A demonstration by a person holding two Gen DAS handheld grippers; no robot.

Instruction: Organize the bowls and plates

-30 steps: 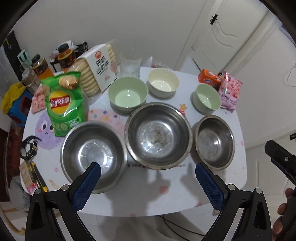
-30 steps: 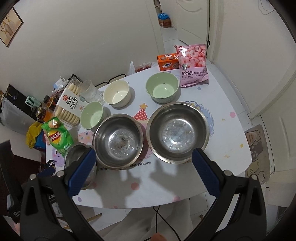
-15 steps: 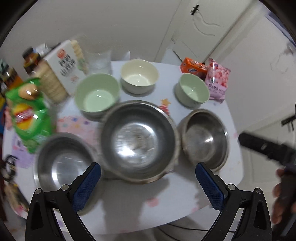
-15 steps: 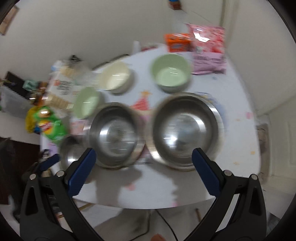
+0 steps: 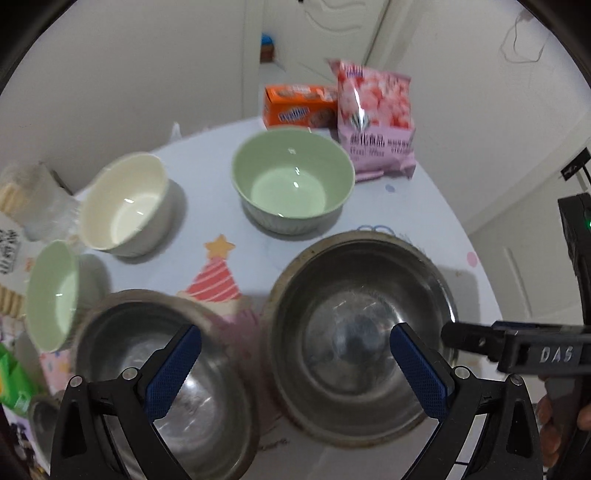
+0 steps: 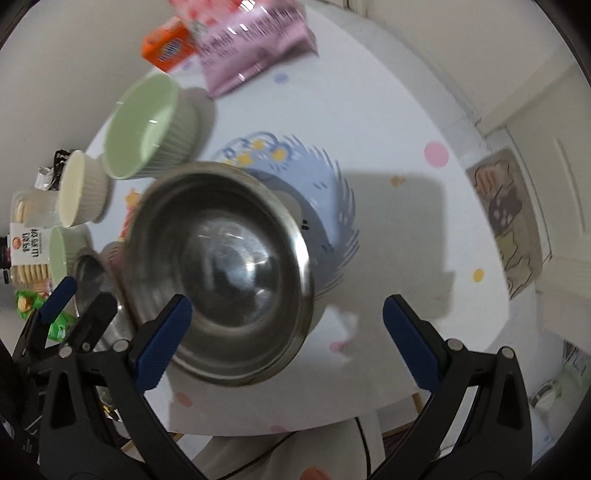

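Left hand-held gripper (image 5: 295, 365): I held it released, jaws spread wide, nothing between them.
Right hand-held gripper (image 6: 288, 332): also released, empty.
Steel bowl (image 6: 221, 277): sat on the desk (image 6: 388, 129) just ahead of my right hand-held gripper, toward its left finger.
Second steel bowl (image 5: 166, 369): below my left finger.
Green bowl (image 5: 291, 181): farther ahead.
Cream bowl (image 5: 125, 206): ahead-left.
Desk: white, printed with a party hat (image 5: 216, 277) and dots.
Room: pale walls, white door (image 5: 325, 33) beyond.
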